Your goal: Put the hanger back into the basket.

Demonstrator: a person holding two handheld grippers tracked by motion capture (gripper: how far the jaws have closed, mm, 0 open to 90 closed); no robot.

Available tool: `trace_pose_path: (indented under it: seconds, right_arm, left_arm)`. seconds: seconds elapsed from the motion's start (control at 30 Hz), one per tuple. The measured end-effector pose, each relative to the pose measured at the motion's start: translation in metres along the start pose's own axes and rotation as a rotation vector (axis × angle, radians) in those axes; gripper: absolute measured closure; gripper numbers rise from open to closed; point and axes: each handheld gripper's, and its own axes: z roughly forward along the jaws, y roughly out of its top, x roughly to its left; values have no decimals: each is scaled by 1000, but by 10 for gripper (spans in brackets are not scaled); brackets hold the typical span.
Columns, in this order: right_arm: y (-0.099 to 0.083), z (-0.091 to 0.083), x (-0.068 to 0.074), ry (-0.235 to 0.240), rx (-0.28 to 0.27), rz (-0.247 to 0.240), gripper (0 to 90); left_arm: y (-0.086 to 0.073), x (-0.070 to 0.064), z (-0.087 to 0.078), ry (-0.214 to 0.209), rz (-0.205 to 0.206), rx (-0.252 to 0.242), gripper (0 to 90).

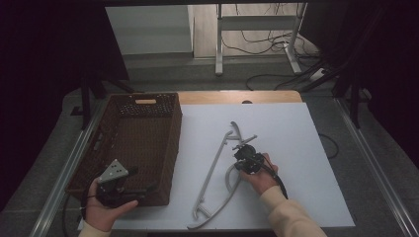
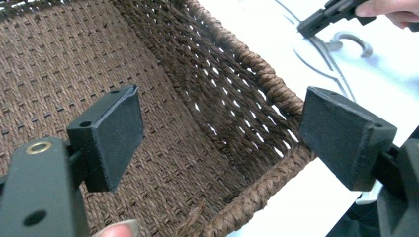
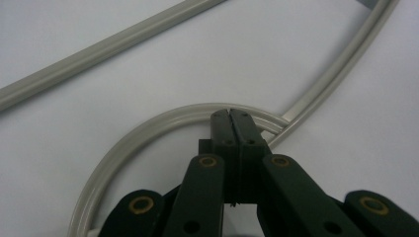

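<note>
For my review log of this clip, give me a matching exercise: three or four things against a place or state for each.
Things:
1. left gripper
2. right gripper
3. basket
4. clothes hanger

Places or states:
a. brown and woven, at the left of the table
b. jaws wide apart at the basket's near corner
c. grey, lying flat on the white table top
d. jaws closed at the hanger's hook

Pairs: 1-b, 2-d, 3-a, 4-c
</note>
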Motion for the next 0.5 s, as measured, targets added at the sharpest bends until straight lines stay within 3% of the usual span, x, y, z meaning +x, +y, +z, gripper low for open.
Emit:
trace_pose_path:
  seconds: [0.23, 0.5]
  right_arm:
    - [-20, -13, -11, -27, 24, 43, 899]
    - [-40, -24, -19, -25, 46, 91, 899]
  left_arm:
    - [0, 1, -1, 2, -3, -3, 172]
    - [0, 1, -1, 2, -2, -3, 172]
